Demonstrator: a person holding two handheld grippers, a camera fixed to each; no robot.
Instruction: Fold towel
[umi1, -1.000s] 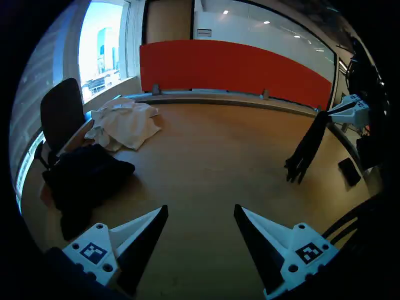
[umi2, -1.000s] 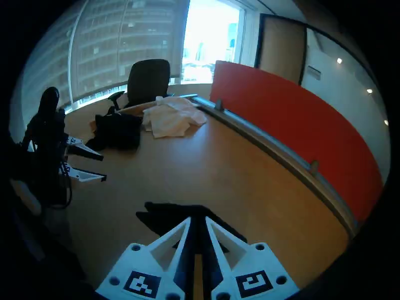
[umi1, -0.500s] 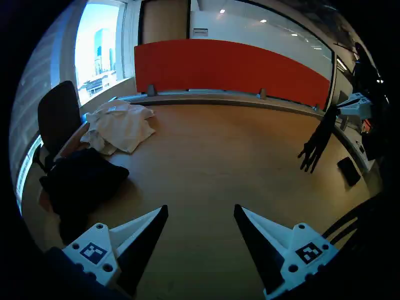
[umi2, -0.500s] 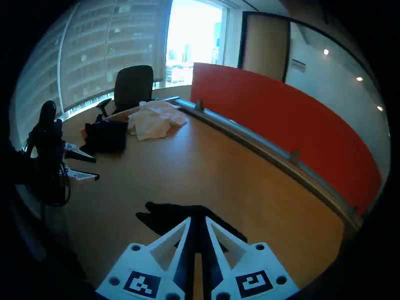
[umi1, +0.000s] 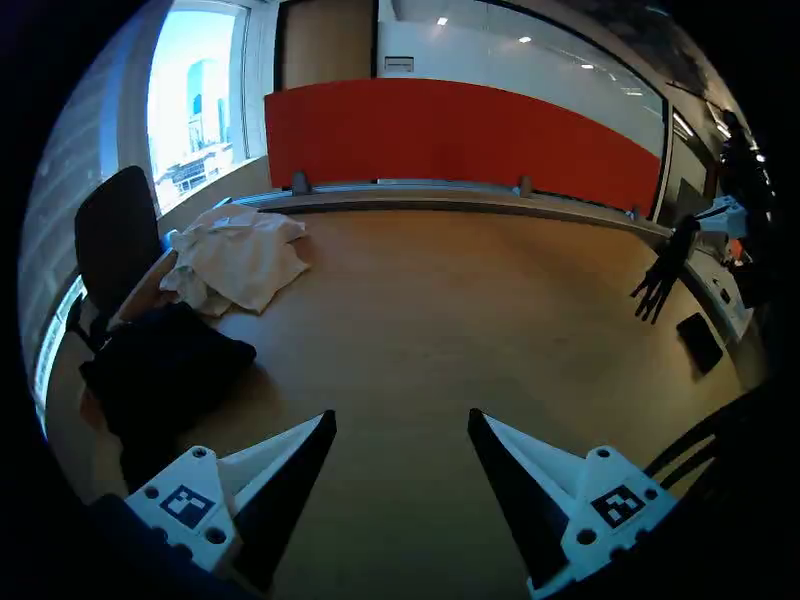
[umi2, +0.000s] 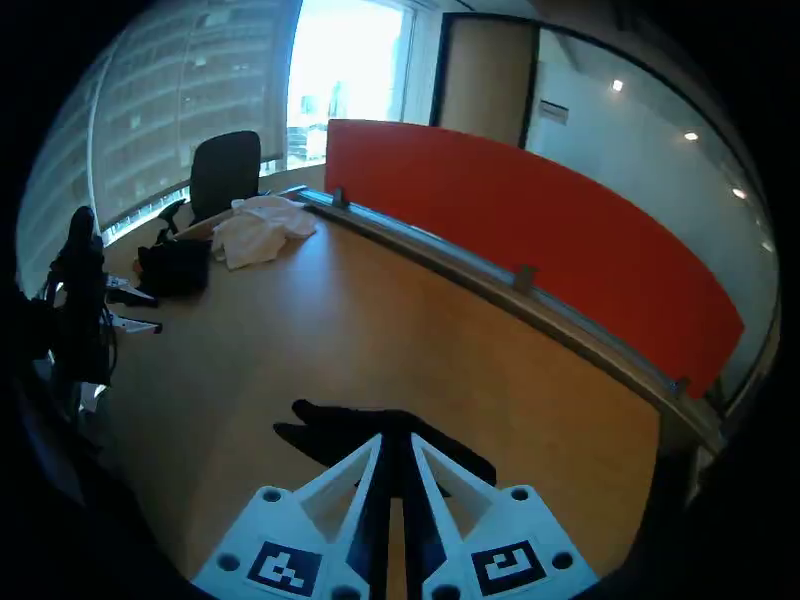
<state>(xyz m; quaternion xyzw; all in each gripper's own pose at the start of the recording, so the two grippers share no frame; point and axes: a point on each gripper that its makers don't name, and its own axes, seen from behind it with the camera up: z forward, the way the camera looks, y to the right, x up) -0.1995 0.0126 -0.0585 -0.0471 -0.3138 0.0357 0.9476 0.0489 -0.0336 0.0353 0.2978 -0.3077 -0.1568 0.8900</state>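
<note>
Here the right gripper (umi2: 395, 447) has both fingers pinched together on a dark towel (umi2: 330, 435), which spreads just past the fingertips above the wooden table (umi2: 400, 320). In the left gripper view the same towel hangs limp in the air at the far right end of the table, well apart from the left gripper (umi1: 400, 415). That gripper's fingers stand wide apart over bare wood, with nothing between them. At the table's far left end lies a crumpled white cloth (umi1: 240, 258), and just beside it, nearer the camera, a black heap of fabric (umi1: 165, 365). An office chair (umi1: 115, 230) stands behind both, and a red partition (umi1: 460, 135) runs along the table's far edge
</note>
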